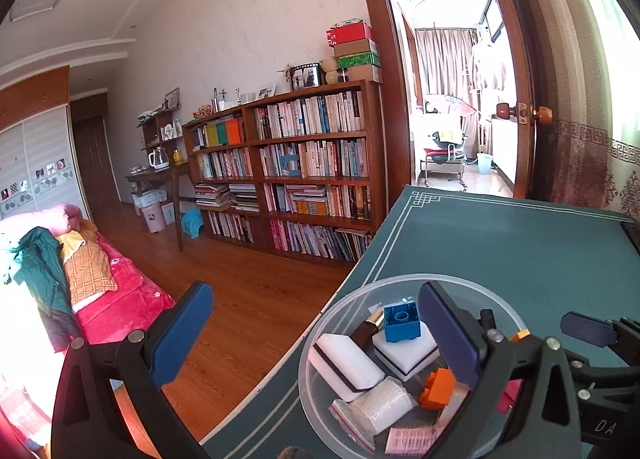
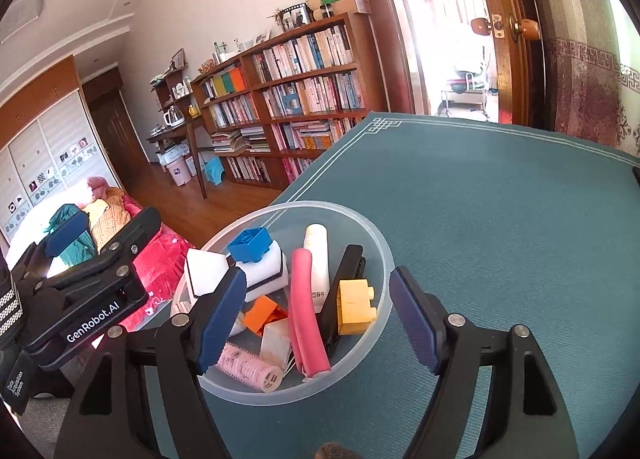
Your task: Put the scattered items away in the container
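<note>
Many small items fill the clear bowl near the green mat's left edge: blue brick, sponges, pink roller, yellow brick. Both grippers, left and right, hang over the bowl, jaws spread, empty.

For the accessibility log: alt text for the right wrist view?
An open right tool hovers over a clear round container on a green table mat, filled with a blue brick, yellow brick, pink foam roller and white sponges. The left tool sits at left, bookshelf behind.
</note>
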Tool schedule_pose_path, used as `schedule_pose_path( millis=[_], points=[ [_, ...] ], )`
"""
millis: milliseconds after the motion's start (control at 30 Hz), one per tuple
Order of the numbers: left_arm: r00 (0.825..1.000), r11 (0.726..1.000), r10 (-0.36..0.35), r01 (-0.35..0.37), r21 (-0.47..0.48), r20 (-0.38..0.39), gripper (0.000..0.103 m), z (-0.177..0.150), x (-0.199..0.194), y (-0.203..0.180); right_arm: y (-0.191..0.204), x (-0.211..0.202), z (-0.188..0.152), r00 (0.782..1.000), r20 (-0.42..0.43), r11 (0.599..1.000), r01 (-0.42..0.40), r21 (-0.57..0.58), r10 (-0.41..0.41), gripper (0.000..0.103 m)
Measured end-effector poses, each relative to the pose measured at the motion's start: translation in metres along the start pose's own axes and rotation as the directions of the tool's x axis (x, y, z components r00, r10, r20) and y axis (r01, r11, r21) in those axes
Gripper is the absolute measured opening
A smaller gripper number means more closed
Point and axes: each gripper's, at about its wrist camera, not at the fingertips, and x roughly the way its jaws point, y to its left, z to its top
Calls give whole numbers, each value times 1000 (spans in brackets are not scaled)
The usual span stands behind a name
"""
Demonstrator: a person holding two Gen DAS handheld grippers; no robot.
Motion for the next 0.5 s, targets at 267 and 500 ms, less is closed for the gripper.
schedule_pose_path(
  millis=[267,500],
  points=[
    [998,998,54,-54,27,-28,103,-9,-2,-4,29,-24,1,995,91,982,46,-181,-30,79],
    [993,998,-7,0,-65,-116,103,-18,2,15,16,-13,-3,999,-12,993,-50,-111,49,80]
  ],
)
